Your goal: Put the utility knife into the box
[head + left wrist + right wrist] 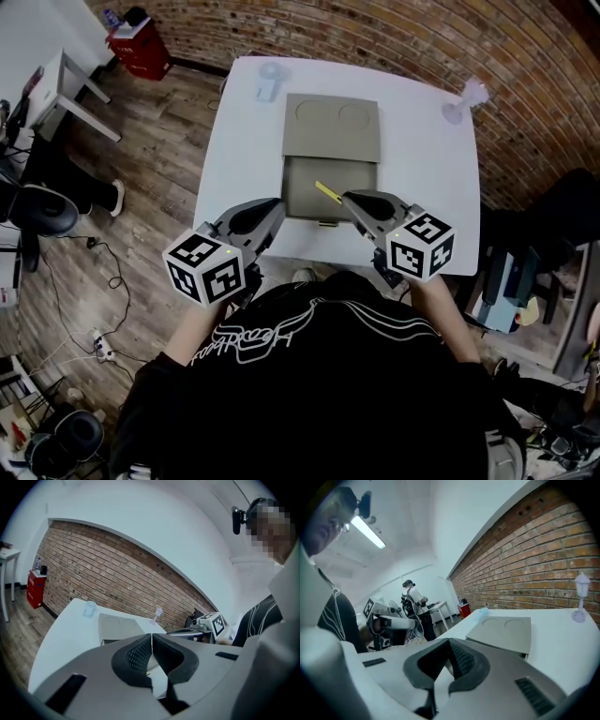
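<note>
The grey box (302, 192) lies open at the middle of the white table (422, 187), its lid (332, 127) folded back with two round recesses. A yellow utility knife (327, 193) lies slanted in the box's tray. My right gripper (349, 198) hovers at the tray's right front, its tips just beside the knife's near end, shut with nothing between the pads (459, 656). My left gripper (277, 205) is at the tray's left front edge, also shut and empty, pads (140, 651) pressed together. The gripper views do not show the knife.
A pale blue small object (269, 81) stands at the table's far left and a lilac goblet-like object (466, 97) at the far right. A red bin (141, 47), chairs and cables are on the wooden floor to the left. A brick wall runs behind the table.
</note>
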{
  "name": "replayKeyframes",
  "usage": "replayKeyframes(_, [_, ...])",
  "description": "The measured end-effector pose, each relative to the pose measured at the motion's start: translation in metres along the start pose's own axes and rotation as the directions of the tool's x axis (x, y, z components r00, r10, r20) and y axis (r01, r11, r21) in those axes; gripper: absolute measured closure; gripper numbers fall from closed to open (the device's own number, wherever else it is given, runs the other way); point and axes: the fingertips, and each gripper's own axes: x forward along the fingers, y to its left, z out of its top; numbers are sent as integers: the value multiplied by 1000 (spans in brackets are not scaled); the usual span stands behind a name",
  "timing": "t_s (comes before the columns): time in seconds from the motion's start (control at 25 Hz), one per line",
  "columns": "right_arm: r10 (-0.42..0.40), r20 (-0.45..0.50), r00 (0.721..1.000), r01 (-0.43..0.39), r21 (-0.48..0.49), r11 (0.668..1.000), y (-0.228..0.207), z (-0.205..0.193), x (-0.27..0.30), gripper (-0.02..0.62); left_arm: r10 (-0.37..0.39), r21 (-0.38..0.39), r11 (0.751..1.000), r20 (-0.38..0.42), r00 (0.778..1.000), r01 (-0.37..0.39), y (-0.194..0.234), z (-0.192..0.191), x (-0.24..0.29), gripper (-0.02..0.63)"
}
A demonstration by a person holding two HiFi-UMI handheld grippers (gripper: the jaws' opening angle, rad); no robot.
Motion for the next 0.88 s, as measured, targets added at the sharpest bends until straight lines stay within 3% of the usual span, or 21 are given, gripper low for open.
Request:
replayKeyframes(0.44, [203, 107, 973, -199, -44, 979, 51, 23, -11, 594, -54, 42, 998, 32, 998, 53, -15, 9, -8, 574])
replayKeyframes(0.88, [182, 134, 974, -174, -71, 982, 51, 32, -13, 594, -70, 28, 997, 37, 997, 69, -14, 13, -6, 575])
